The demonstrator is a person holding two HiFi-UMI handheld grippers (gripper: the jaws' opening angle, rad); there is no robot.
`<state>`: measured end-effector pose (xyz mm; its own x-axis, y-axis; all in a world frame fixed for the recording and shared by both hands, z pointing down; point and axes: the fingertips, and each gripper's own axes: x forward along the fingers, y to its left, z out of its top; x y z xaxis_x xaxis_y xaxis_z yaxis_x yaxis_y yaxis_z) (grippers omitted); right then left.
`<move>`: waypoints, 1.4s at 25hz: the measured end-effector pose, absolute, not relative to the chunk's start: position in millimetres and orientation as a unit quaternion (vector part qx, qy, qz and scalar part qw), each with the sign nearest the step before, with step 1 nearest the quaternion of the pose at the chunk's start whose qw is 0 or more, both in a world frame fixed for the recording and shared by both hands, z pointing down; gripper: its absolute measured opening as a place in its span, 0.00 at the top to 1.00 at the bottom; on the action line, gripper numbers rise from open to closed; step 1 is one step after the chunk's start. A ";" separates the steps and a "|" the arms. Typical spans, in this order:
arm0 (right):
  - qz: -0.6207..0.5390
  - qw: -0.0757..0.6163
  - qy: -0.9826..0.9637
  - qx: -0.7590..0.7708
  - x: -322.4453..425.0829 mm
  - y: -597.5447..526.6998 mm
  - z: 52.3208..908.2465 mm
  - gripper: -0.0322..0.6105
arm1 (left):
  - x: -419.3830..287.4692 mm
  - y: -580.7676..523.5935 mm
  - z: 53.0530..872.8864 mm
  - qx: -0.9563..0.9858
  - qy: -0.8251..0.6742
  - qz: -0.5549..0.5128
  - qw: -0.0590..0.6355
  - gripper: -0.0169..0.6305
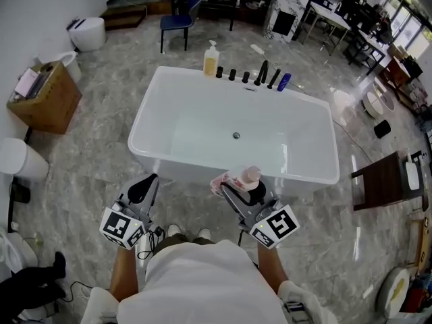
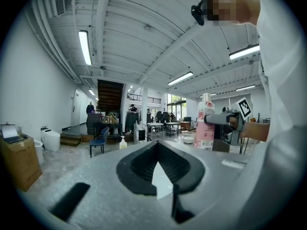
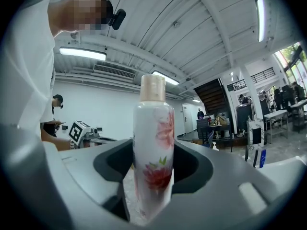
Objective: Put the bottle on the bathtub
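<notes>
Head view: we are looking down on a white bathtub (image 1: 165,169) standing on a marble floor (image 1: 101,154). On its far rim a yellow soap dispenser (image 1: 211,59), a row of black taps (image 1: 262,73) and a blue bottle (image 1: 284,82) are standing. The left gripper (image 1: 140,193) is hovering just short of the near rim. The right gripper (image 1: 244,193) is carrying the flowered bottle (image 1: 241,178) over that rim; whether the bottle is touching the rim we cannot tell from above.

Left gripper view: the fingers (image 2: 139,164) are lying drawn together at the tips, gripping nothing. The bottle (image 2: 205,123) is showing upright to the right, pinched by the other gripper.

Right gripper view: the fingers (image 3: 115,164) are clamping the white bottle (image 3: 153,152) at its lower body, either side. It is standing upright, with its tan cap (image 3: 152,87) on top and red flowers on its side. The left gripper's marker cube (image 3: 79,132) is showing at the left.
</notes>
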<state>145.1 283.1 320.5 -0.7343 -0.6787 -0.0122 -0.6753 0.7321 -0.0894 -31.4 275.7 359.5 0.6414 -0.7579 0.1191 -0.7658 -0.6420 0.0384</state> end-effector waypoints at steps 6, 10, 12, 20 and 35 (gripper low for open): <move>-0.036 0.030 0.930 -0.365 171.1 273.7 318.1 0.57 | -6.4 264.1 356.9 0.906 -0.420 0.043 0.034 0.98; -0.040 0.030 0.928 -0.368 181.0 263.7 322.1 0.57 | 4.3 256.8 360.5 0.907 -0.416 0.050 0.035 0.98; -0.041 0.031 0.928 -0.368 182.9 257.6 323.3 0.57 | 5.3 251.2 361.6 0.906 -0.419 0.048 0.037 0.98; -0.040 0.029 0.927 -0.373 183.2 223.9 330.0 0.57 | 2.0 215.4 367.1 0.905 -0.421 0.043 0.034 0.98; -0.051 0.016 0.920 -0.389 104.3 66.9 334.6 0.58 | -76.7 49.5 384.9 0.910 -0.409 0.022 0.068 0.98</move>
